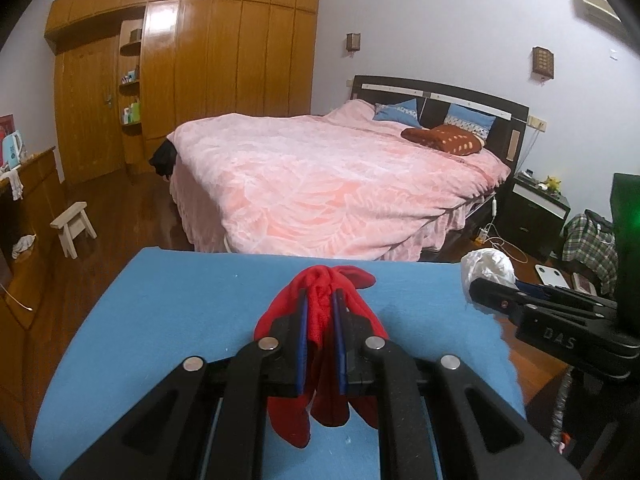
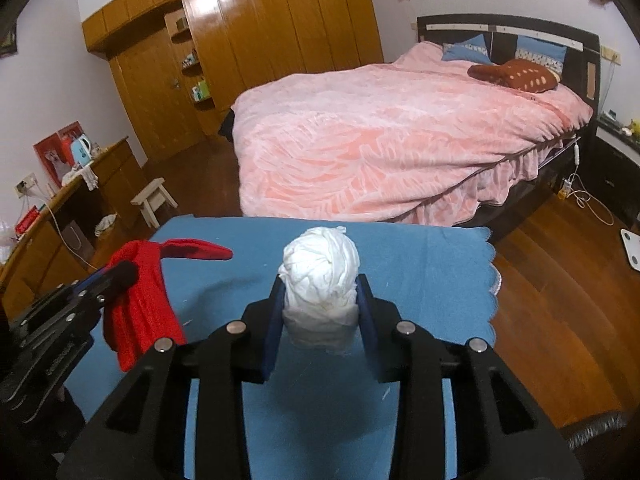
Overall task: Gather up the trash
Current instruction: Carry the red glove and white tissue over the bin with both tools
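My left gripper [image 1: 320, 300] is shut on a red cloth [image 1: 320, 320], which hangs down over the blue-covered table [image 1: 180, 300]. My right gripper [image 2: 320, 284] is shut on a crumpled white paper wad [image 2: 320, 276] and holds it above the same blue table [image 2: 420, 272]. In the left wrist view the white wad [image 1: 486, 266] and the right gripper [image 1: 500, 296] show at the right edge. In the right wrist view the red cloth [image 2: 140, 300] and the left gripper [image 2: 116, 276] show at the left.
A bed with a pink blanket [image 1: 340, 180] stands just beyond the table. A wooden wardrobe [image 1: 200, 60] fills the far wall. A small white stool [image 1: 74, 226] and a low wooden cabinet [image 1: 24, 220] are at the left. Nightstand [image 1: 536, 208], cables and clothes are on the right.
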The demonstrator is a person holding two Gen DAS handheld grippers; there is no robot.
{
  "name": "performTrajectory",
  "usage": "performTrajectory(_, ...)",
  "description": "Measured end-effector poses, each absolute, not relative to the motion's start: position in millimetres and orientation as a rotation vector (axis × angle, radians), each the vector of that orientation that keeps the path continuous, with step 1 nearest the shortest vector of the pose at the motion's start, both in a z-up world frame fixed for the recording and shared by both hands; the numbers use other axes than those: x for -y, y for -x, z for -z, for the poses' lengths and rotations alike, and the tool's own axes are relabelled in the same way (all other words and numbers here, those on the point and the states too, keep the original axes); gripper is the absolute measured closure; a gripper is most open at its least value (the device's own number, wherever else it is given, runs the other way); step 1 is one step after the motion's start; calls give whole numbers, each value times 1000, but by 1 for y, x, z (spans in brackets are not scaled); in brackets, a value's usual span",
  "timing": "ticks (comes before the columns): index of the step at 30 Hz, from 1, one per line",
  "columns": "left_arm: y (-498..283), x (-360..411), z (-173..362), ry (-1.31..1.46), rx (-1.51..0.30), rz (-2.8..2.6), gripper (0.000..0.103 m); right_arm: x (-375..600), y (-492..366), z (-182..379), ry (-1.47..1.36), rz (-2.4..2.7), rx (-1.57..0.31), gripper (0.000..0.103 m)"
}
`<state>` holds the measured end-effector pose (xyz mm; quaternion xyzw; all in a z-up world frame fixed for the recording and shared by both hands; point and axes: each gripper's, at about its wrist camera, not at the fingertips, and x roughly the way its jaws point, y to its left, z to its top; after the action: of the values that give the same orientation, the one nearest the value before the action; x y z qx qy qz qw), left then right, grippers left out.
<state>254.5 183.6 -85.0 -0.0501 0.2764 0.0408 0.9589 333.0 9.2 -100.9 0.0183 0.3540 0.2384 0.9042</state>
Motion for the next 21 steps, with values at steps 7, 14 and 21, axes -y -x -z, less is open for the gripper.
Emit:
performTrajectory(7,-218,-168,67,94,-545,-69,92,10,-287,75,-75,-511,-702,70)
performTrajectory(14,-178,-152,54,97,-539,-59,92,32,-244,51,-97,-518,-668,70)
performTrajectory(21,-143,-132,38,96,-521,-24,92,55,-193,33,-96,-514,-647,70)
